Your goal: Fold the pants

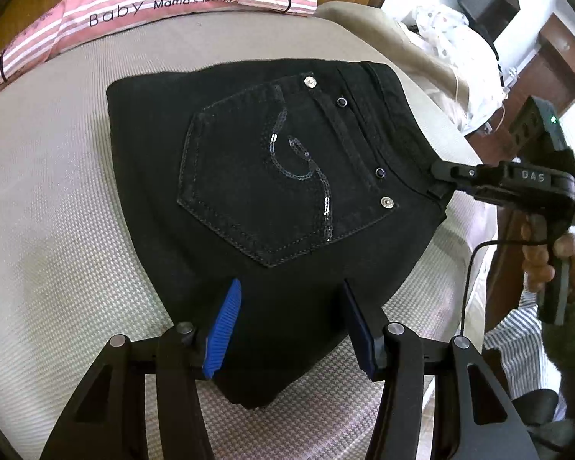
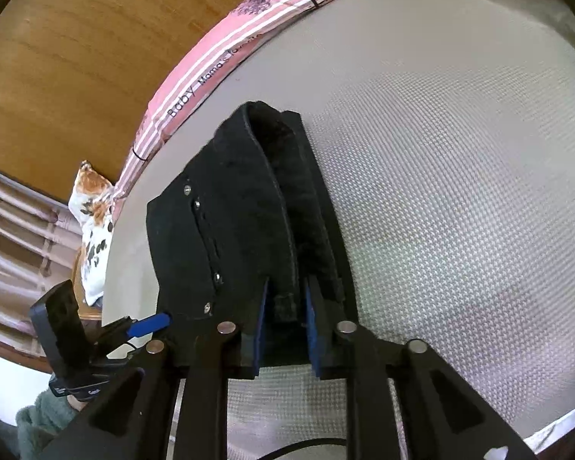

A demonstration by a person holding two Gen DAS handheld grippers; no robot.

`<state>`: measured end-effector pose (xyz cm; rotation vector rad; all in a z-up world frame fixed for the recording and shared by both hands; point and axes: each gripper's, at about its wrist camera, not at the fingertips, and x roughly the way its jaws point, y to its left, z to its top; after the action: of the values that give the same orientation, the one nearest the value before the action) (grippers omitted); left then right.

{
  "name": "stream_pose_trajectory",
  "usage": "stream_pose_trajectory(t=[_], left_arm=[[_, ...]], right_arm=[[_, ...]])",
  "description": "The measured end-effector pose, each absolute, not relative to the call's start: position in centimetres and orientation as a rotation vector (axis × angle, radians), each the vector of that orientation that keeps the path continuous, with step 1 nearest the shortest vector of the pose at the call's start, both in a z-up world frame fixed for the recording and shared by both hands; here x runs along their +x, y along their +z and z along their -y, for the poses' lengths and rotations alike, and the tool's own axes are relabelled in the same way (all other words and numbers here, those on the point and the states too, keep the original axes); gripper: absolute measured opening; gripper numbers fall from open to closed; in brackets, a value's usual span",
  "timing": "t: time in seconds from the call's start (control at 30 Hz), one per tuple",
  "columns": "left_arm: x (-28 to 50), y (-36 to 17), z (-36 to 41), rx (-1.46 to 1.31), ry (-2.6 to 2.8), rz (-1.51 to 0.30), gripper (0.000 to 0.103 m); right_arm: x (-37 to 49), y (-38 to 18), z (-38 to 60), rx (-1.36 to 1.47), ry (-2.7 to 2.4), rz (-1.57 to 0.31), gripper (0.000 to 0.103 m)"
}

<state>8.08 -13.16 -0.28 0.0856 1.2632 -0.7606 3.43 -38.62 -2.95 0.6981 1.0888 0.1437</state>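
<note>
Black jeans (image 1: 249, 191) lie folded on the beige mattress (image 1: 57, 230), back pocket with a sequin swirl facing up. My left gripper (image 1: 292, 329) is open. Its blue pads stand wide apart over the near corner of the fold without squeezing it. At the right edge my right gripper (image 1: 439, 176) has closed on the waistband corner. In the right wrist view the pants (image 2: 241, 230) run away from me. My right gripper (image 2: 287, 329) has its pads close together with the waistband and a belt loop between them. One blue finger (image 2: 149, 324) of the left gripper shows at the pants' left edge.
A pink striped pillow (image 1: 172, 0) lies along the far side of the mattress against a wooden headboard (image 2: 76, 57). A white spotted cloth heap (image 1: 452, 38) and furniture stand beyond the right edge. A person's hand (image 1: 540, 260) holds the right gripper's handle. A floral cloth (image 2: 92, 222) hangs off the mattress.
</note>
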Motion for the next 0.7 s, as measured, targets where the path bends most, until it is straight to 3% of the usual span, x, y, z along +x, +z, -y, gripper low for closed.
stream_pose_trajectory(t=[0.07, 0.3, 0.53, 0.63, 0.7], left_arm=[[8.3, 0.4, 12.7, 0.057, -0.769, -1.251, 0.055], [9.5, 2.2, 12.4, 0.069, -0.722, -1.138, 0.055], [9.2, -0.7, 13.4, 0.155, -0.684, -1.176, 0.055], [8.9, -1.3, 13.8, 0.172, -0.675, -1.17, 0.055], [8.9, -1.3, 13.9, 0.179, -0.671, -1.171, 0.055]], right_arm=[[3.8, -1.7, 38.5, 0.665, 0.135, -1.076, 0.029], [8.0, 2.5, 37.6, 0.536, 0.127, -0.961, 0.031], [13.6, 1.5, 34.6, 0.418, 0.103, -0.95, 0.03], [14.7, -0.5, 34.9, 0.381, 0.057, -0.988, 0.018], [14.7, -0.9, 35.4, 0.399, 0.064, -0.987, 0.017]])
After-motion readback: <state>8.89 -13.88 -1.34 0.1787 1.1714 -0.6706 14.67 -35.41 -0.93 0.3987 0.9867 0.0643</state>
